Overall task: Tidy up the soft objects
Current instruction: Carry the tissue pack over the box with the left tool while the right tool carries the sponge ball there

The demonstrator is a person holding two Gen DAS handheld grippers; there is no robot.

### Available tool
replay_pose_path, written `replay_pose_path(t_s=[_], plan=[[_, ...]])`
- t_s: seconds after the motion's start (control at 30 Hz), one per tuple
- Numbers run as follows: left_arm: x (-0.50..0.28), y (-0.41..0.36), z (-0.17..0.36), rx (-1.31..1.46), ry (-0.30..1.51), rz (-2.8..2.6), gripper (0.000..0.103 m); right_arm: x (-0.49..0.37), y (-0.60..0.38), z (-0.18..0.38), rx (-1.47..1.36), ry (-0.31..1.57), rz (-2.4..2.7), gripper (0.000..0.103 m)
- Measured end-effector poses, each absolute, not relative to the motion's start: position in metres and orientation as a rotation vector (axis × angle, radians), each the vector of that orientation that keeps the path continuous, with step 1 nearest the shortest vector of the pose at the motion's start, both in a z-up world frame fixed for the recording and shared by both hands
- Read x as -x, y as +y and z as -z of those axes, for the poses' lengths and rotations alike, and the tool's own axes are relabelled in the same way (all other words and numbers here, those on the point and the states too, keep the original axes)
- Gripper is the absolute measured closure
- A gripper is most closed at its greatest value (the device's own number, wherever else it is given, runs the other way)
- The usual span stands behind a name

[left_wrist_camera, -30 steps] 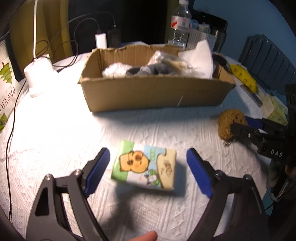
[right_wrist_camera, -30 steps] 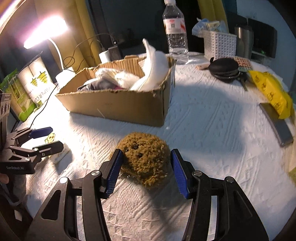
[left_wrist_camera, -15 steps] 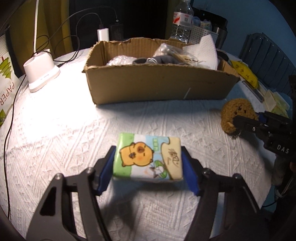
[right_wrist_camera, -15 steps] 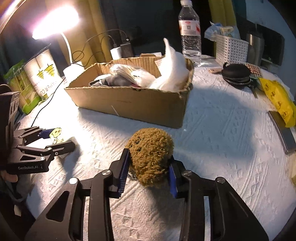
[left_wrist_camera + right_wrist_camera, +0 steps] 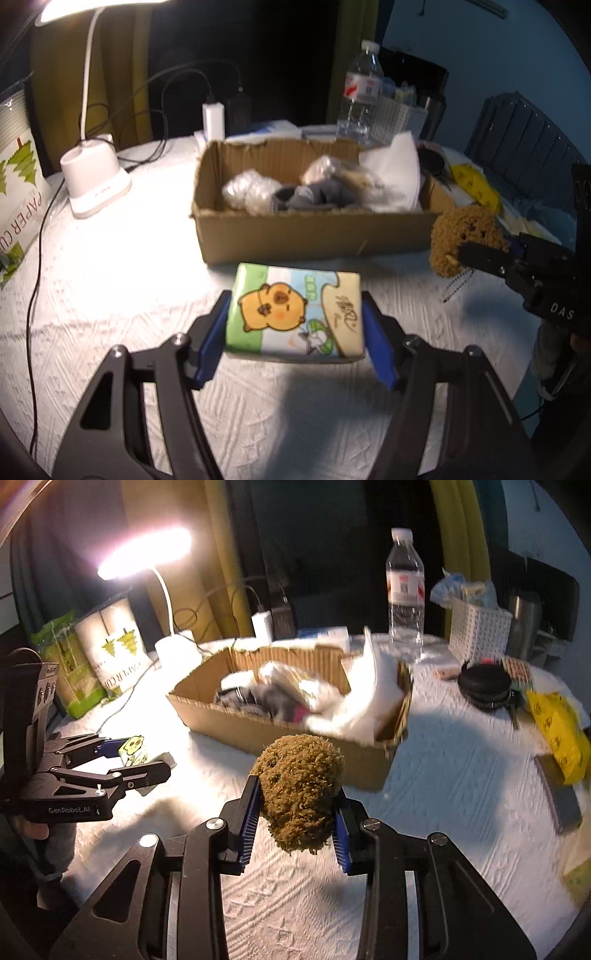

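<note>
My left gripper (image 5: 295, 328) is shut on a tissue pack (image 5: 295, 314) printed with an orange cartoon animal, held above the white tablecloth in front of the cardboard box (image 5: 295, 232). My right gripper (image 5: 295, 812) is shut on a brown fuzzy plush (image 5: 299, 790), lifted off the cloth near the box's (image 5: 258, 731) front right corner. The box holds soft items: plastic bags, a grey cloth and white tissue. Each gripper shows in the other's view: the left gripper (image 5: 144, 753) with the pack, the right gripper (image 5: 491, 254) with the plush (image 5: 461, 240).
A white lamp base (image 5: 94, 184) and cables sit back left, a paper cup package (image 5: 18, 199) at far left. A water bottle (image 5: 404, 598), white basket (image 5: 476, 631), black round case (image 5: 484, 686) and yellow packet (image 5: 561, 731) stand behind and right of the box.
Both grippers closed on their objects, the left on the tissue pack and the right on the plush, and lifted them off the cloth toward the box.
</note>
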State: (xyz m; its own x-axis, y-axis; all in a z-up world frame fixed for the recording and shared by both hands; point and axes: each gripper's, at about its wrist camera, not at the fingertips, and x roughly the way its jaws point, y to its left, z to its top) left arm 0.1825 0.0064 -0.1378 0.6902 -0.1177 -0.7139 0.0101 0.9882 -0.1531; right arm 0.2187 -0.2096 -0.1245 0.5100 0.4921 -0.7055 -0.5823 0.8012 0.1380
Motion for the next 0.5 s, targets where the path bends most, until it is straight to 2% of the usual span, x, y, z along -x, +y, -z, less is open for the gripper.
replay_pose_path(t_s=[0.5], plan=[[-0.219,0.021,0.093,0.139,0.670,0.042,0.036,-0.244,-0.206,0.071,0.122,0.661,-0.678,0.066]])
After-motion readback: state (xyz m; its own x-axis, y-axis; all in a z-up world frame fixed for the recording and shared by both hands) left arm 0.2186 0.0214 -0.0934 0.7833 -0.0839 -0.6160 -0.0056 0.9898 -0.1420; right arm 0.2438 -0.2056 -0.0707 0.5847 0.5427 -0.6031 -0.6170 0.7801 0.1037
